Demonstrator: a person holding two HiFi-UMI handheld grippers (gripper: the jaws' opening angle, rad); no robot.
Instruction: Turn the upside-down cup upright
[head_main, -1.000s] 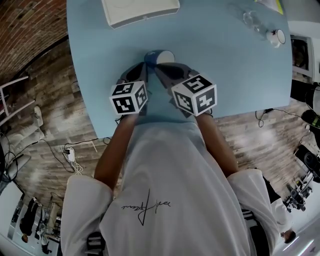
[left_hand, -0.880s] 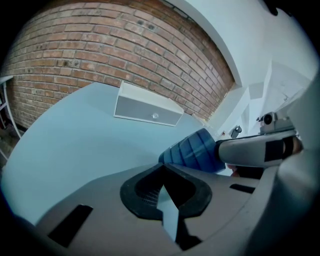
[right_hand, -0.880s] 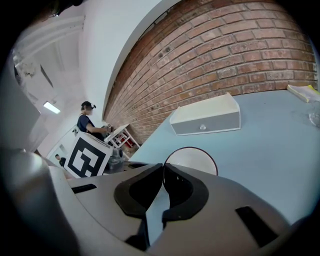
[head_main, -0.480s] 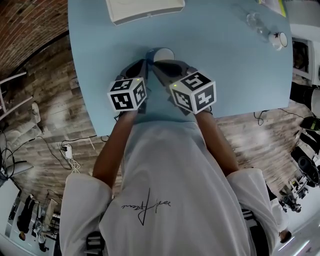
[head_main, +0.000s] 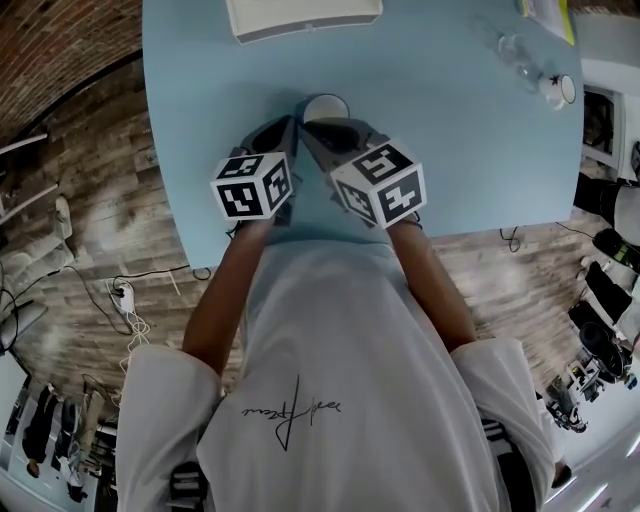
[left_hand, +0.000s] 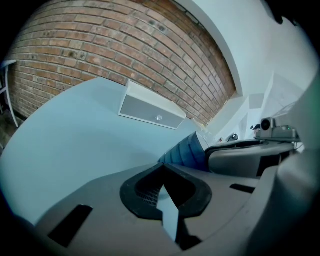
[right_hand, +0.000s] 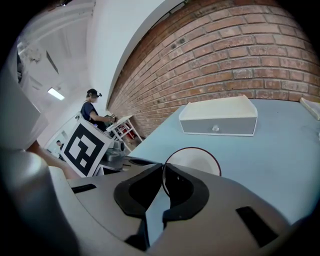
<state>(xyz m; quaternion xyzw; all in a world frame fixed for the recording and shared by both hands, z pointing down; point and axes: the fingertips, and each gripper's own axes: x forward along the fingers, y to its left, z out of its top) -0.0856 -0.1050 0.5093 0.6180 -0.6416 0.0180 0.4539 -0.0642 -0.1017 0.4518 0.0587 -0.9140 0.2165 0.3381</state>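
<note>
The cup (head_main: 325, 107), blue ribbed outside and white inside, sits between my two grippers near the front of the light blue table (head_main: 460, 150). Its white mouth faces up toward the head camera. My right gripper (head_main: 312, 128) is shut on the cup's rim; in the right gripper view the rim of the cup (right_hand: 192, 161) runs between the jaws of the right gripper (right_hand: 163, 166). My left gripper (head_main: 285, 125) is just left of the cup. The left gripper view has the cup's blue side (left_hand: 186, 151) beyond the left gripper (left_hand: 162, 167), whose jaws are shut with nothing between them.
A white drawer box (head_main: 303, 15) stands at the table's far side, straight beyond the cup. A clear glass item (head_main: 510, 48) and a small white cup (head_main: 557, 88) sit at the far right. The table's near edge (head_main: 200, 255) is close behind the grippers. A person (right_hand: 94, 111) stands in the background.
The cup's blue side showed more a second ago; now mostly its white mouth shows. Both grippers have stayed by the cup with little movement.
</note>
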